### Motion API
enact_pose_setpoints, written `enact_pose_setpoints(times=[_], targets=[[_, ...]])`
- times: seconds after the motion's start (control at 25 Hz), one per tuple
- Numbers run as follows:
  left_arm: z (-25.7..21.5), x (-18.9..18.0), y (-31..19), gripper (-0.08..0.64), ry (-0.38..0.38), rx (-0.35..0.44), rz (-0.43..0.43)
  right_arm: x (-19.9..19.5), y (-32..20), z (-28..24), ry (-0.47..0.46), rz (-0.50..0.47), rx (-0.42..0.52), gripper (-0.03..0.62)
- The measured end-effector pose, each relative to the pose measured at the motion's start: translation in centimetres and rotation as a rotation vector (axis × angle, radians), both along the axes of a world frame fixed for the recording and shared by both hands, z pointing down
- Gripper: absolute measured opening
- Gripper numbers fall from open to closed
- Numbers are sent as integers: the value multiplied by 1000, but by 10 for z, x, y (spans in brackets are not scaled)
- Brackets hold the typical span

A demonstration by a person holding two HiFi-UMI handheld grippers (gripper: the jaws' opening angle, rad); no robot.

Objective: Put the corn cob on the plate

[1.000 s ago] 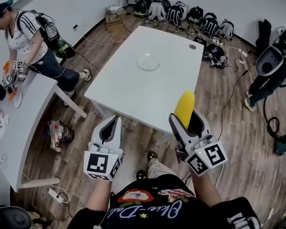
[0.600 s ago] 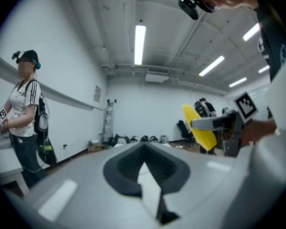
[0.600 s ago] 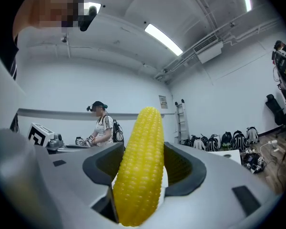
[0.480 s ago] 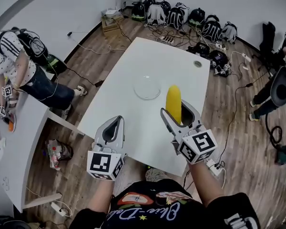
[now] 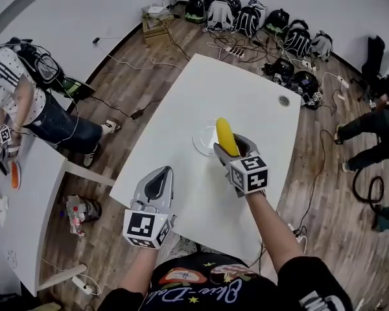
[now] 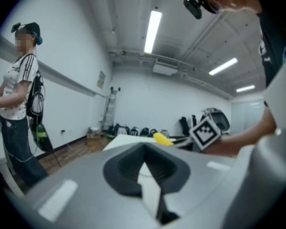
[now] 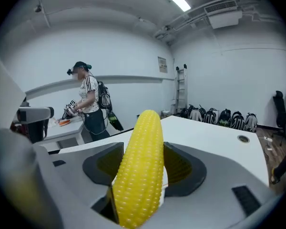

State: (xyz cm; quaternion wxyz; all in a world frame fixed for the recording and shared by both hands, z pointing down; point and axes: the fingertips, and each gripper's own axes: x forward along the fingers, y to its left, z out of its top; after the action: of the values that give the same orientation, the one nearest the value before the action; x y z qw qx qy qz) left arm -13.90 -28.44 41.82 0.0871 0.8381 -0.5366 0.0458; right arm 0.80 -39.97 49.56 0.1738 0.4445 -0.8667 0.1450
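A yellow corn cob (image 5: 224, 136) stands tilted in my right gripper (image 5: 230, 150), which is shut on its lower end. In the head view the cob's tip hangs over the right part of a clear glass plate (image 5: 201, 138) in the middle of the white table (image 5: 246, 96). The right gripper view shows the corn cob (image 7: 142, 147) clamped between the jaws of the right gripper (image 7: 138, 190). My left gripper (image 5: 157, 183) is shut and empty over the table's near left edge. From the left gripper (image 6: 146, 175), the corn cob (image 6: 162, 138) shows ahead to the right.
A person (image 5: 19, 102) works at a second white table (image 5: 26, 193) on the left. Backpacks (image 5: 259, 18) and cables line the far wall. The table has a round cable hole (image 5: 284, 100) near its far right corner. Another person's legs (image 5: 369, 138) are at the right.
My right gripper has carried the corn cob forward and left, from off the table's near edge to over the plate. The left gripper has come up to the table's near edge.
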Motion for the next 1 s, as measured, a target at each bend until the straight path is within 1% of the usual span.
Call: enact_pose_setpoints(times=[0.2, 0.32, 0.48, 0.64, 0.84, 1.0], targets=[[16, -10, -18, -2, 34, -43, 10, -13, -49, 41, 83, 12, -78, 273], [23, -19, -28, -2, 42, -70, 9, -20, -67, 57, 116, 23, -112, 272], [27, -28, -35, -2, 49, -85, 2, -30, -78, 79, 210, -11, -152, 272], [32, -34, -34, -2, 47, -102, -4, -33, -81, 99, 281, -26, -176, 272], [29, -44, -30, -2, 32, -92, -31, -33, -82, 104, 263, -25, -198, 273], [29, -49, -24, -2, 20, -93, -42, -30, -82, 98, 264, -34, -171, 275]])
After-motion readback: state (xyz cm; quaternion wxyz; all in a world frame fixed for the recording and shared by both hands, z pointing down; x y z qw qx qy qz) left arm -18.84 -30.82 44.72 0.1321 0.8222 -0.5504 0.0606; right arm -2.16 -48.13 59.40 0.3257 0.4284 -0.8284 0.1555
